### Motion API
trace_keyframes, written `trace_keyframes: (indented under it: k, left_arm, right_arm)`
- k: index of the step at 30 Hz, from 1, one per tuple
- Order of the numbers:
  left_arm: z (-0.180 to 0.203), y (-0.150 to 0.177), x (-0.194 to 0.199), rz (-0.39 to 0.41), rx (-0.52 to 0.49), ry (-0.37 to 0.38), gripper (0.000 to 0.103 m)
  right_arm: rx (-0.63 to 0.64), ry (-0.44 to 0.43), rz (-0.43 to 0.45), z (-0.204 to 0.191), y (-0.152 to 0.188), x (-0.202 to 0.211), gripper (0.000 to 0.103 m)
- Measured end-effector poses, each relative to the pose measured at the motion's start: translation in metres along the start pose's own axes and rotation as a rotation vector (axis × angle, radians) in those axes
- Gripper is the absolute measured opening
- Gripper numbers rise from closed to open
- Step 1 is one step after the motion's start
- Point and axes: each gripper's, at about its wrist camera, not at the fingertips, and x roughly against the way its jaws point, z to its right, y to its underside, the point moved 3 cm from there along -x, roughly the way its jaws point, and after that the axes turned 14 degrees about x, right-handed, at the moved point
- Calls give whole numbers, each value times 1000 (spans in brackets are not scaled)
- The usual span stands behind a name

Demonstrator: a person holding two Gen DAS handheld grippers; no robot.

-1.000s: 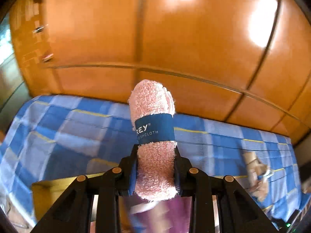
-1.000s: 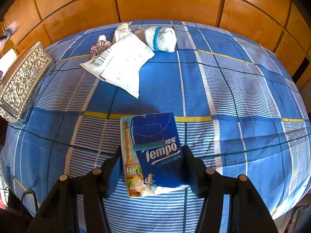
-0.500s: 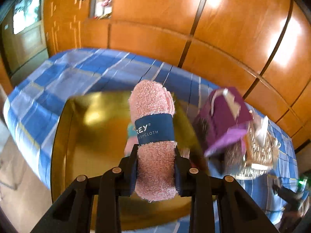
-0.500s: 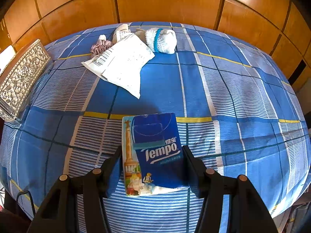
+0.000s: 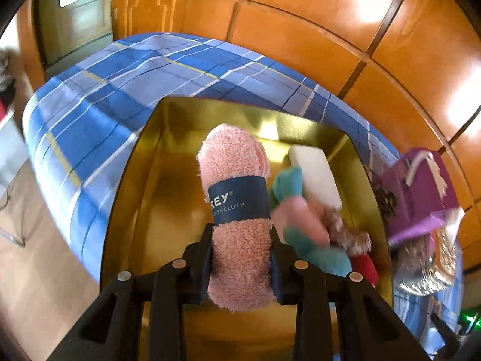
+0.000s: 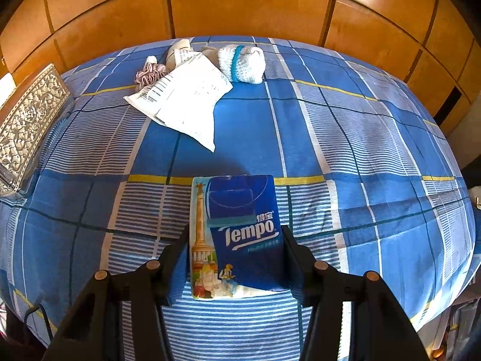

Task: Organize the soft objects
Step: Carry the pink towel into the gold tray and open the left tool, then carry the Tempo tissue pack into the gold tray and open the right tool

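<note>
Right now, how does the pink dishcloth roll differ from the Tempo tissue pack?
The pink dishcloth roll is fuzzy and cylindrical with a navy paper band; the Tempo tissue pack is flat, glossy and printed. The roll hangs over the gold box; the pack is over the blue plaid sheet. Both are clamped, one in the left gripper, one in the right gripper.

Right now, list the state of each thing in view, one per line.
Left gripper: shut on the rolled pink dishcloth.
Rolled pink dishcloth: banded, held above the tray.
Gold metal tray: open, partly filled with soft items.
Right gripper: around the tissue pack; grip unclear.
Blue Tempo tissue pack: sealed, between the fingers.
White plastic pouch: lying flat on the bedsheet.
</note>
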Motion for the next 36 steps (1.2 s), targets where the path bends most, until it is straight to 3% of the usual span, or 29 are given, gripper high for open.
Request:
trace_keyframes:
  k: [5, 10, 12, 14, 20, 26, 30, 36]
  left_arm:
    - [19, -27, -32, -33, -60, -51, 33]
    - [28, -42, -48, -38, -51, -45, 47]
    - [31, -44, -48, -22, -55, -55, 62]
    - [30, -43, -39, 16, -44, -63, 65]
    - [36, -19, 0, 124, -53, -40, 68]
    - [55, 17, 38, 191, -137, 2, 68]
    - [64, 34, 56, 228, -185, 22, 76]
    - [70, 54, 67, 246, -231, 31, 77]
  right_arm:
    - [-9, 11, -18, -1, -2, -1, 54]
    - [-11, 16, -30, -1, -3, -1, 54]
    - [-11, 17, -30, -2, -3, -1, 54]
    - [-13, 17, -29, -2, -3, -1, 54]
    - [-24, 18, -31, -2, -4, -1, 54]
    - [-33, 6, -52, -1, -11, -4, 53]
    - [-39, -20, -45, -4, -22, -2, 53]
    - [1, -50, 18, -19, -47, 15, 53]
